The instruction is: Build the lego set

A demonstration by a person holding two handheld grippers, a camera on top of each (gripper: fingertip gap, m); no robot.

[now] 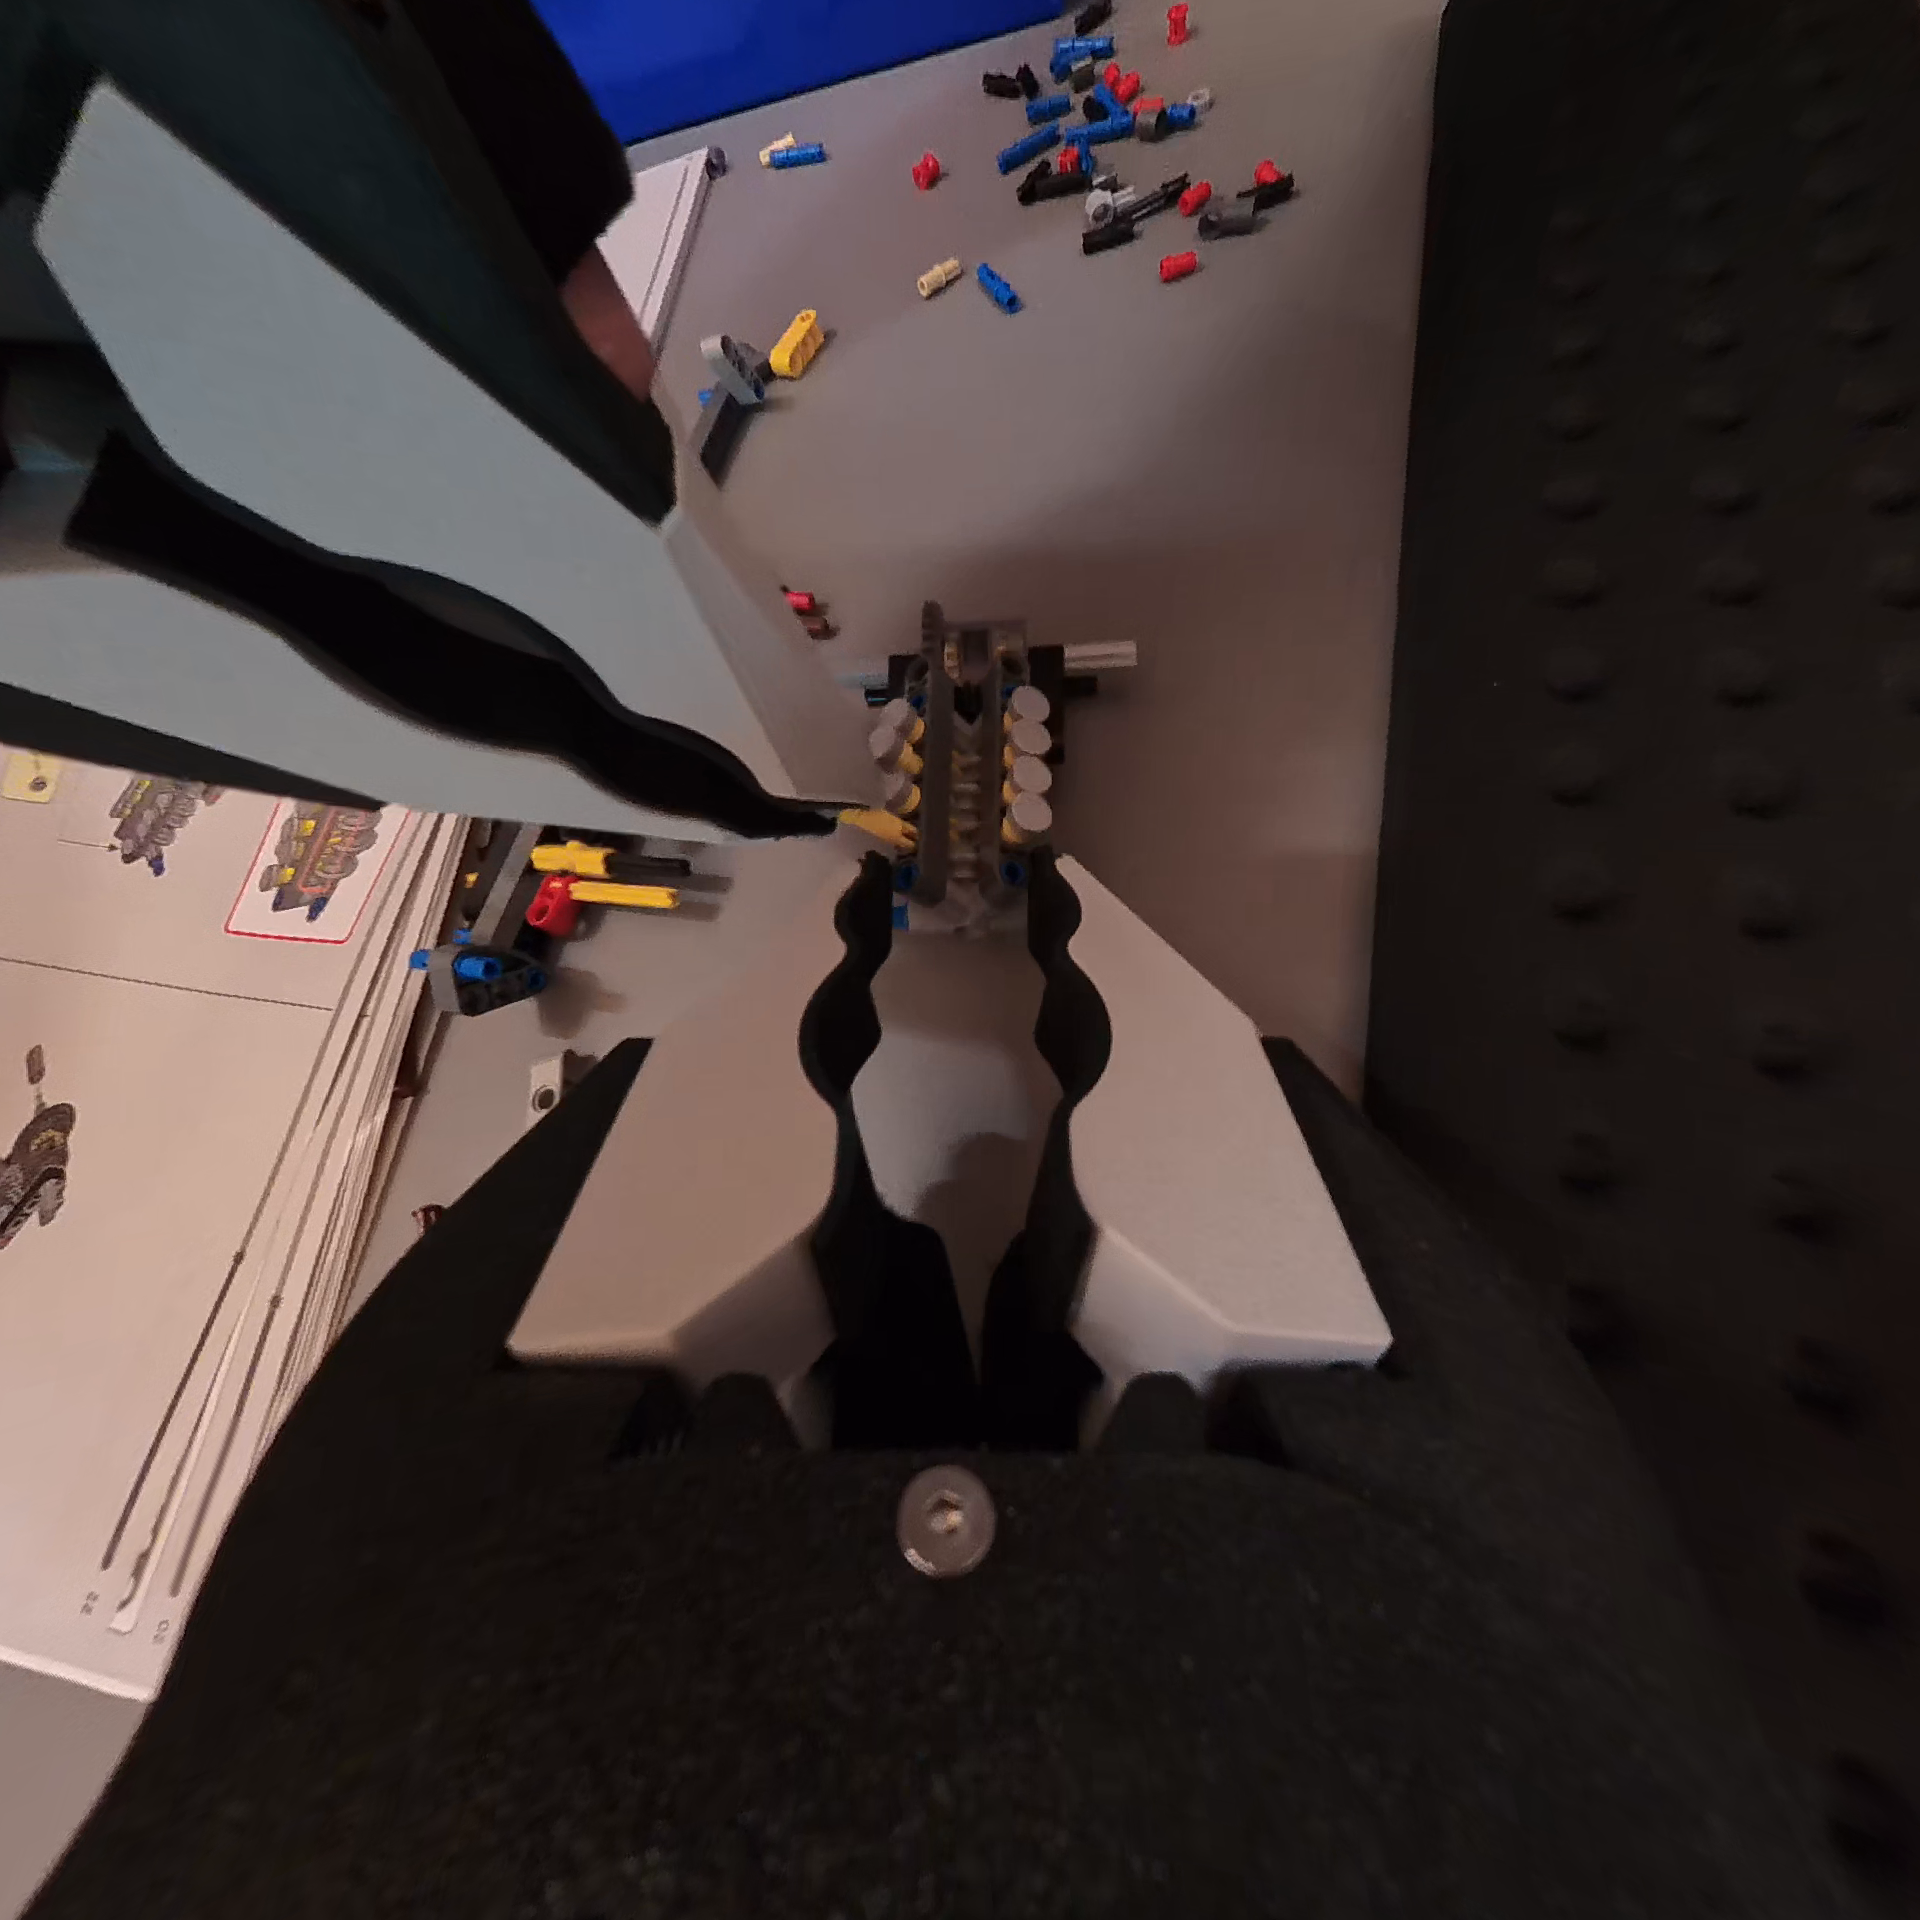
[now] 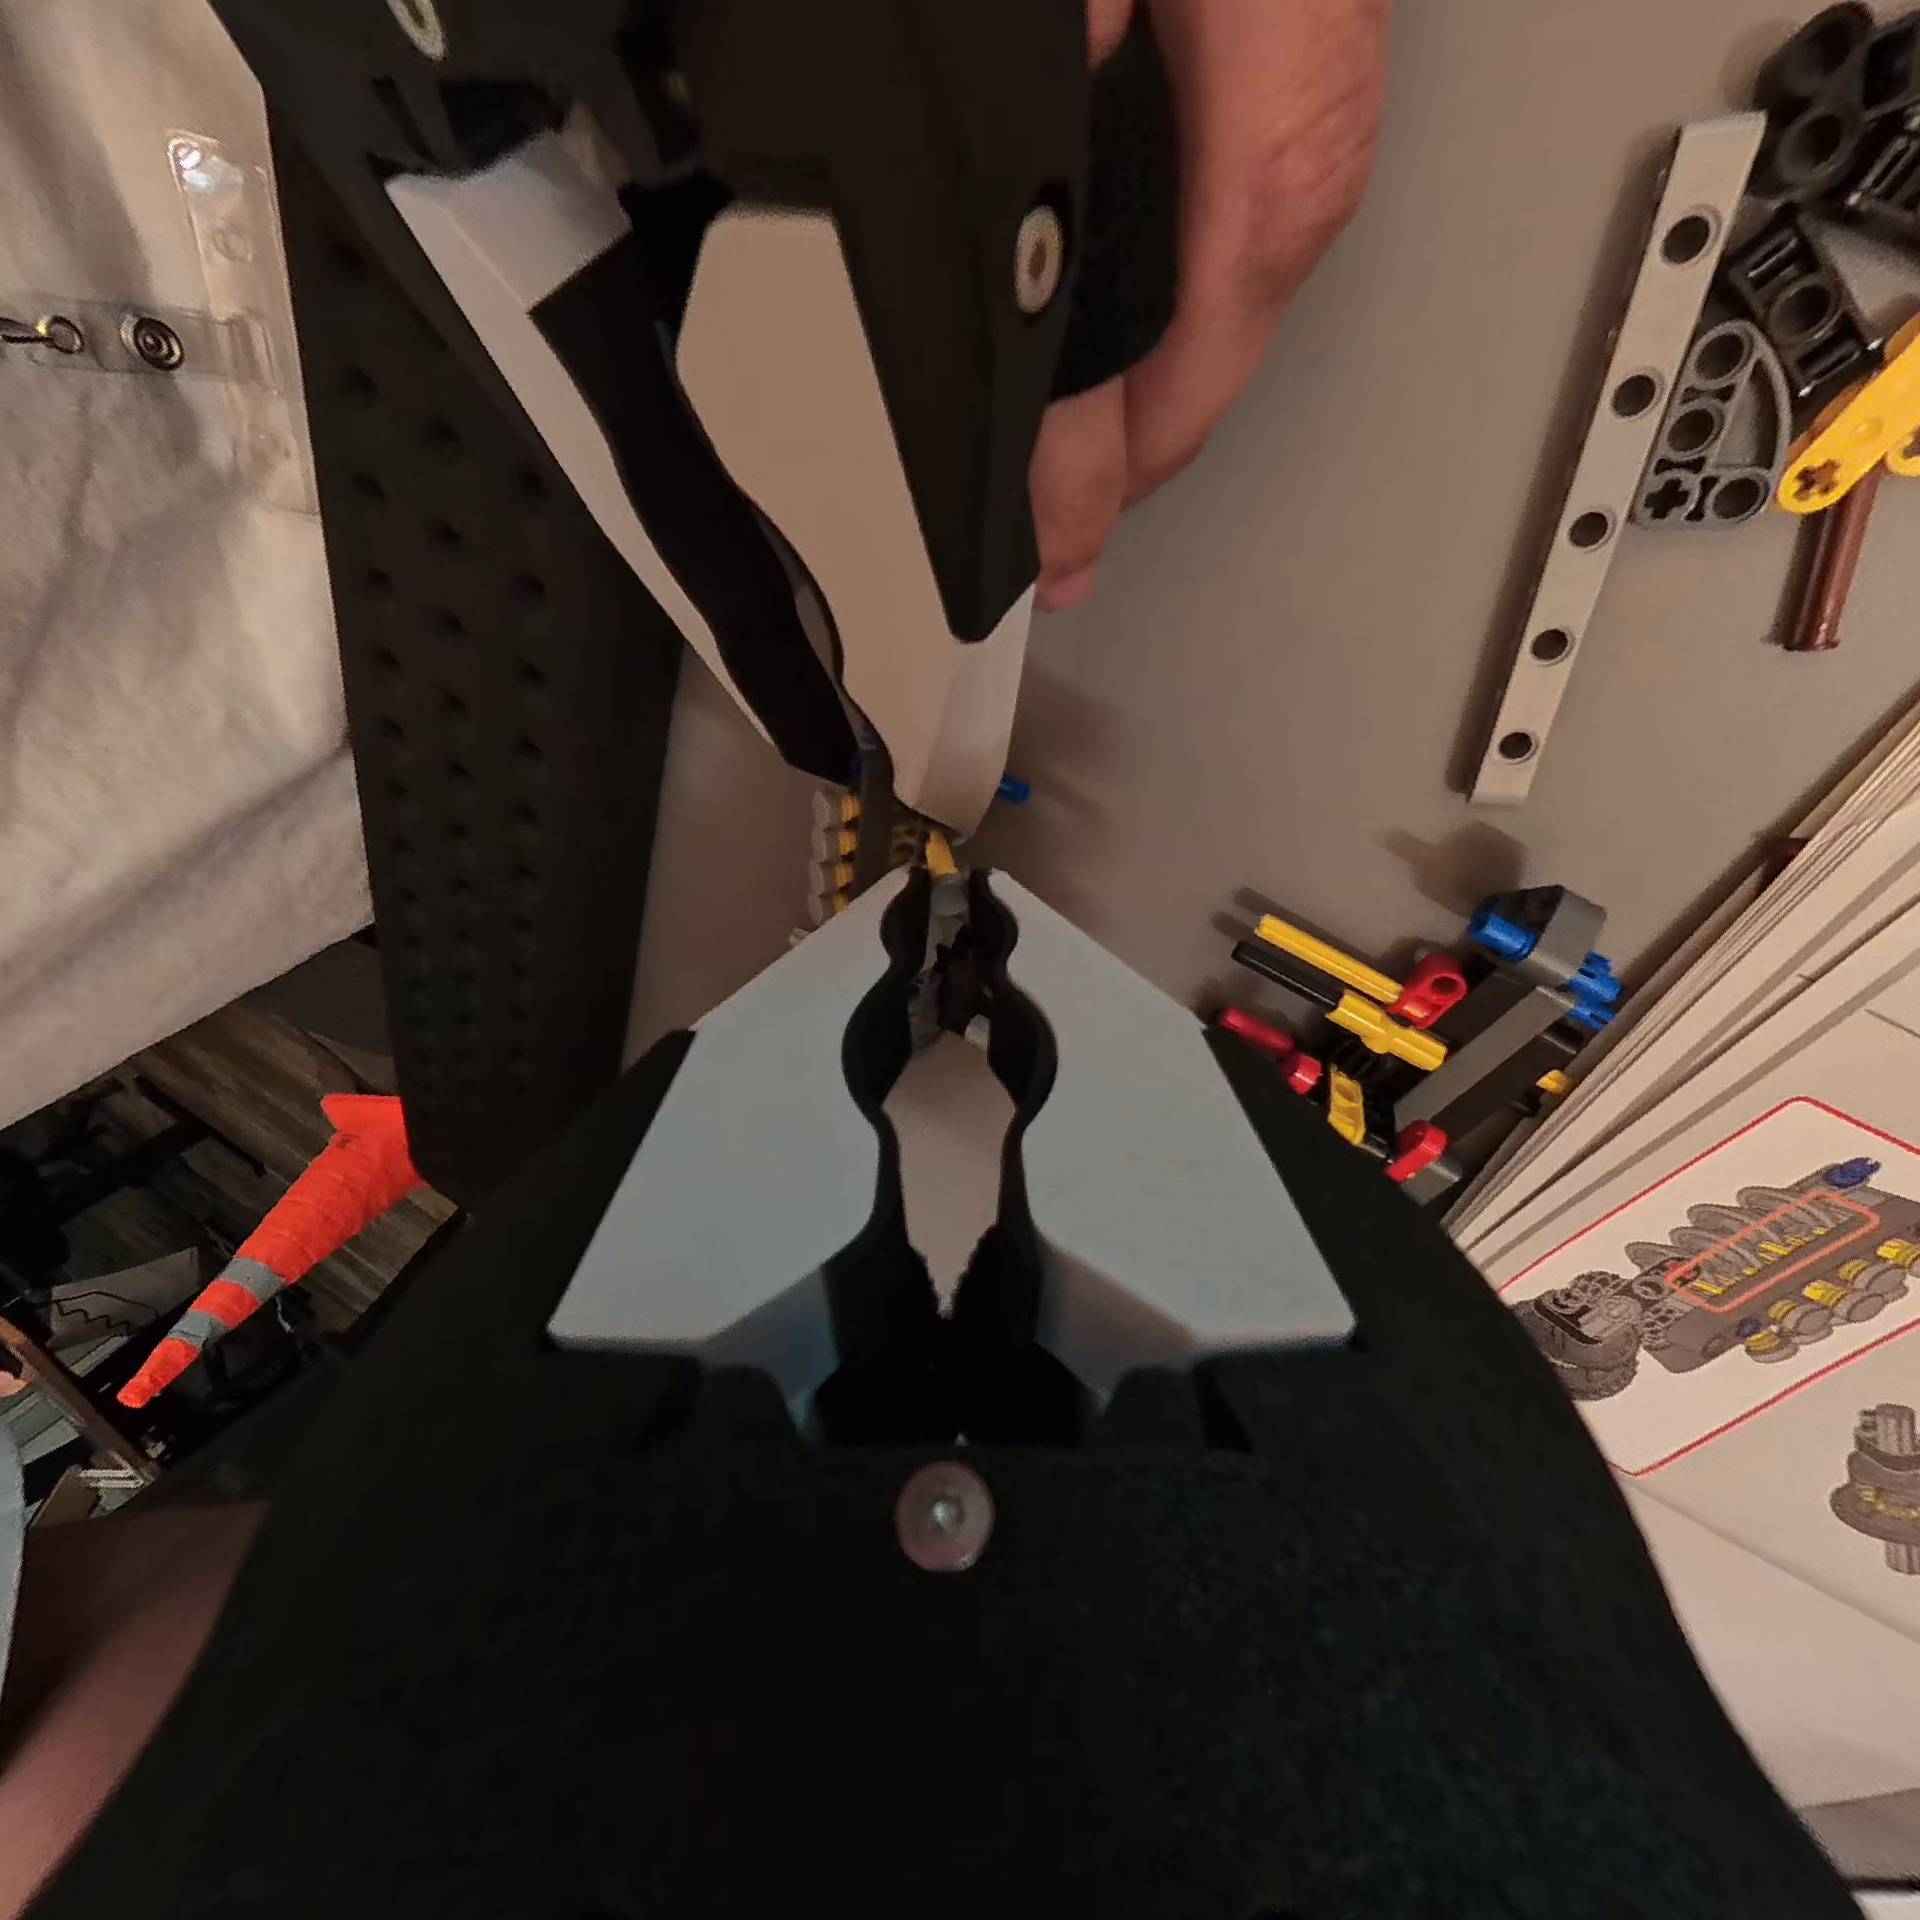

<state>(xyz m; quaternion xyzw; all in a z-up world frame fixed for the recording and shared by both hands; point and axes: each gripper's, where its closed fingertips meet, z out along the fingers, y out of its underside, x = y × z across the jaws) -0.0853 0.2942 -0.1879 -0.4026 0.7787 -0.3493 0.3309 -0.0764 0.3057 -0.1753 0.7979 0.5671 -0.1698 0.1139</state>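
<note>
A grey engine assembly [image 1: 961,790] with yellow pistons and round grey cylinder tops stands on the grey table [image 1: 1195,468]. My left gripper [image 1: 956,883] is shut on its near end, one finger on each side. My right gripper [image 1: 826,823] reaches in from the upper left, shut on a small yellow piece [image 1: 883,828] that touches the assembly's left side. In the right wrist view my right gripper [image 2: 945,894] is closed on that small piece [image 2: 940,857]. The left gripper [image 2: 925,805] comes down from above and mostly hides the assembly [image 2: 847,831].
Loose blue, red and black pins [image 1: 1101,125] lie at the far end. An open instruction booklet [image 1: 156,1143] lies on the left, with a small cluster of grey, yellow and red parts [image 1: 561,904] beside it. A dark studded board [image 1: 1662,727] stands at the right. A long grey beam [image 2: 1600,499] lies nearby. The grippers are tip to tip, or close to it.
</note>
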